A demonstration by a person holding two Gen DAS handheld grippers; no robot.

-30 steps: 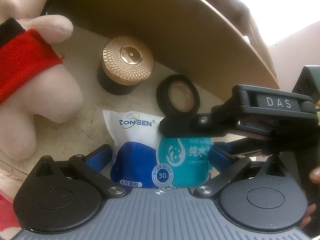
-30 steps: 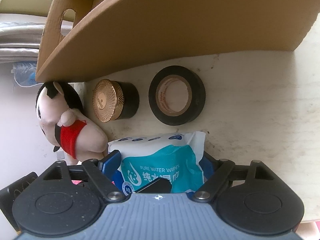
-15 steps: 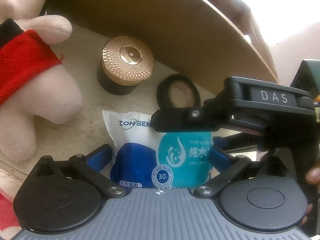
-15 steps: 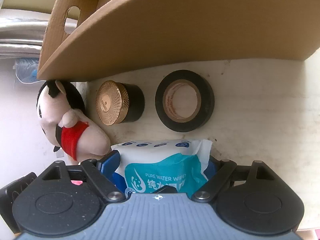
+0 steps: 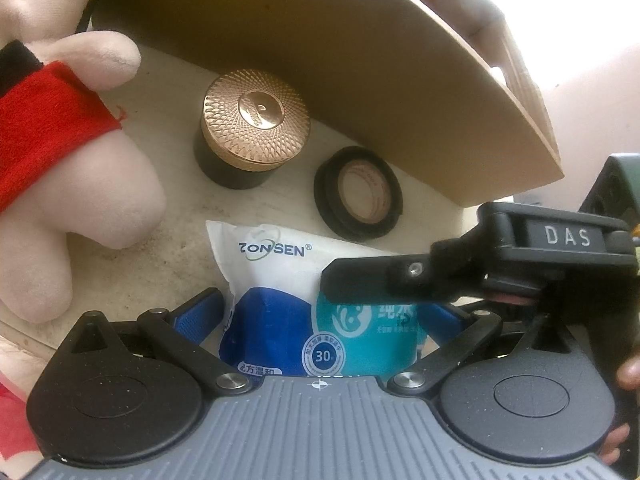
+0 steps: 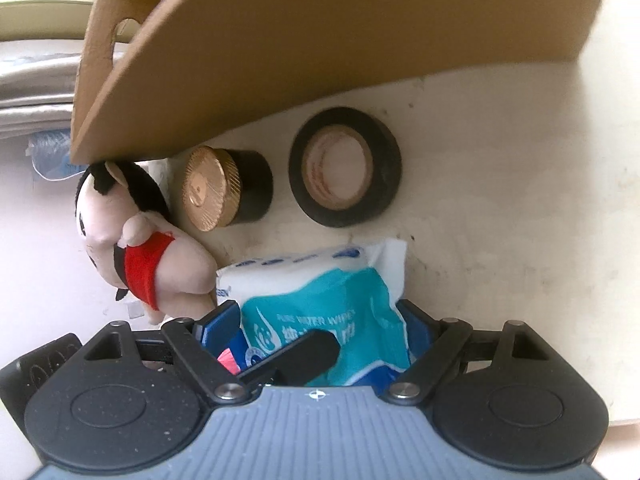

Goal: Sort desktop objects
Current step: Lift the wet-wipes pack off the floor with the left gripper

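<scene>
The left gripper (image 5: 320, 312) and right gripper (image 6: 320, 320) are both clamped on the wet-wipes pack (image 5: 304, 292), a crinkly soft pouch lying on the pale tabletop (image 5: 176, 248) (scuffed). Beyond it sit a black tape roll (image 6: 346, 166) and a gold-lidded jar (image 5: 250, 128), close under the cardboard box (image 6: 320, 48) wall. A plush doll (image 5: 72, 184) crowds the left.

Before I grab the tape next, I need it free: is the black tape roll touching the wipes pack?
No. In the right wrist view the black tape roll lies apart from the wipes pack, bare table between them.
</scene>
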